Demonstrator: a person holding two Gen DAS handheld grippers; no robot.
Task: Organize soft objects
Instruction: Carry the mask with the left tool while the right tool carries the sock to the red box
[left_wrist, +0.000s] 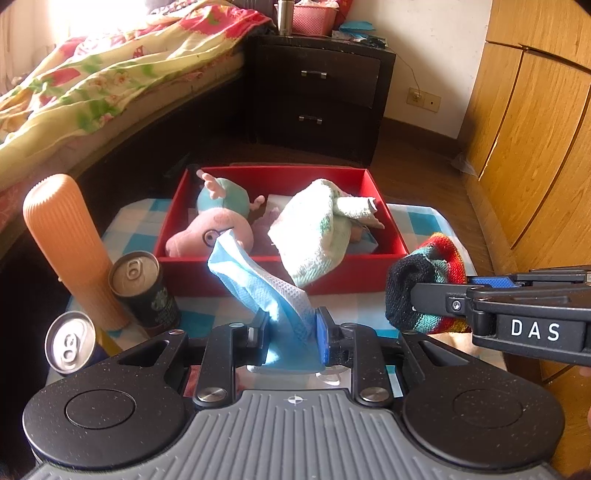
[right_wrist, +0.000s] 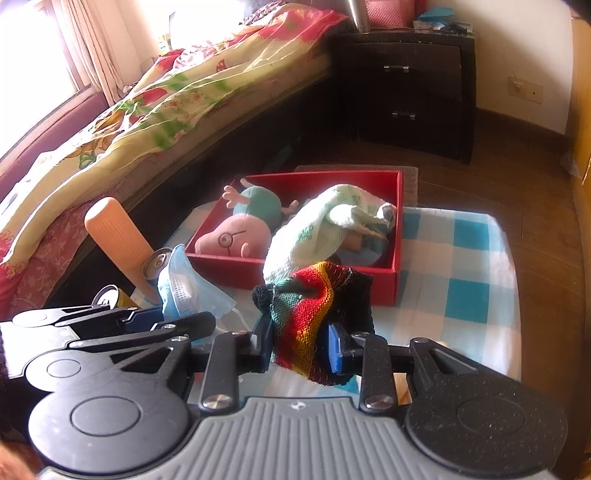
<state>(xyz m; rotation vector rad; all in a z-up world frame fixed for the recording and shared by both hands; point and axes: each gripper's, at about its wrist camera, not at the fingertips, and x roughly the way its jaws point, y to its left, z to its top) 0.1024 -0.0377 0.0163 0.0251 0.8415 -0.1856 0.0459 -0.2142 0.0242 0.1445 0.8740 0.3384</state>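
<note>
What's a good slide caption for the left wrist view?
Left gripper holds a blue face mask; red box of soft toys ahead.

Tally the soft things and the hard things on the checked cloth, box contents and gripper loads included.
Soft: 4 – pink plush pig, white towel, blue face mask in the left gripper, striped knit sock in the right gripper.
Hard: 4 – two cans, orange ribbed bottle, red box.
Total: 8
</note>
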